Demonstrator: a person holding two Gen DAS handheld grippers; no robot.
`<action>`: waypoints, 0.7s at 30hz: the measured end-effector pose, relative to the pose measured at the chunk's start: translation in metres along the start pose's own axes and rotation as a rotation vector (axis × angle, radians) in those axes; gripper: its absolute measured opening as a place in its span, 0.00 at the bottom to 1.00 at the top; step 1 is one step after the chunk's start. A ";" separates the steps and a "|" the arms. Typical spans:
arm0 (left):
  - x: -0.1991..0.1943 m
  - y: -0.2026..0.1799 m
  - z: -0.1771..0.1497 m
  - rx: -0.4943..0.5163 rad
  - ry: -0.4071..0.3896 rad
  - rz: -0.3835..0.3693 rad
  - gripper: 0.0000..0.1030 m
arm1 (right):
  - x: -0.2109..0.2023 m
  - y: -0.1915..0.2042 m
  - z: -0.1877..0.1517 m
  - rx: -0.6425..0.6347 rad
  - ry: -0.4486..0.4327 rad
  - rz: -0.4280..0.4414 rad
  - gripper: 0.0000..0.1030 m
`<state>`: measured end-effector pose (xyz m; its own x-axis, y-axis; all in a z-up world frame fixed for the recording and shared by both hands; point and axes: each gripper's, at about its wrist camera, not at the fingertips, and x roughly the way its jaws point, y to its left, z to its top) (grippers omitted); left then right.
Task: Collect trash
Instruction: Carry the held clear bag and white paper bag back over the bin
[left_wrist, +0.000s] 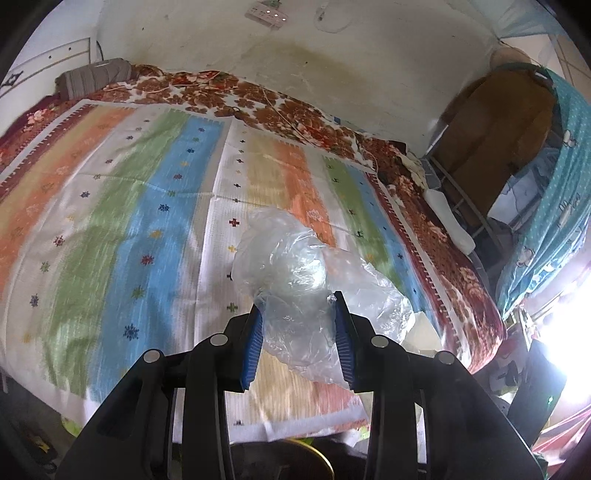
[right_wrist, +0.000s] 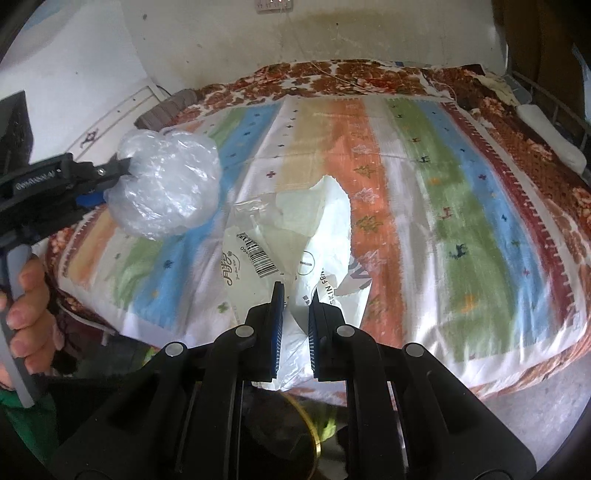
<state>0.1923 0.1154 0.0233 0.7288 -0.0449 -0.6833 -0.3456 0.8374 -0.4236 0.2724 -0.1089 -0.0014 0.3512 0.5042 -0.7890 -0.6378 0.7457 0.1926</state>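
Observation:
A crumpled clear plastic bag (left_wrist: 291, 273) hangs above the striped bed sheet (left_wrist: 147, 206), with my left gripper (left_wrist: 297, 302) shut on its lower part between the blue pads. The right wrist view shows the same clear bag (right_wrist: 166, 184) at the left, held by my left gripper (right_wrist: 123, 168), whose handle a hand (right_wrist: 29, 295) grips. My right gripper (right_wrist: 297, 291) is shut on a white plastic wrapper (right_wrist: 295, 229) with a barcode and printed text. The wrapper is lifted off the sheet (right_wrist: 461, 221) and drapes forward over it.
The bed fills both views, with a brown floral blanket (left_wrist: 258, 96) under the sheet and a stained wall (left_wrist: 332, 55) behind. A wooden cabinet (left_wrist: 491, 140) and a teal curtain (left_wrist: 561, 192) stand to the right. A dark, gold-rimmed object (right_wrist: 314, 446) lies below the grippers.

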 end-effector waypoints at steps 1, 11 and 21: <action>-0.004 -0.001 -0.003 0.007 -0.001 0.001 0.33 | -0.003 0.002 -0.003 -0.003 -0.003 0.003 0.10; -0.039 0.001 -0.033 0.044 -0.006 0.008 0.33 | -0.024 0.026 -0.037 -0.058 -0.026 -0.008 0.10; -0.068 0.000 -0.070 0.089 -0.013 0.008 0.33 | -0.033 0.034 -0.065 -0.056 -0.022 -0.011 0.10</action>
<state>0.1013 0.0806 0.0281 0.7339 -0.0319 -0.6785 -0.2977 0.8828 -0.3635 0.1942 -0.1284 -0.0065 0.3729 0.5058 -0.7779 -0.6710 0.7260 0.1504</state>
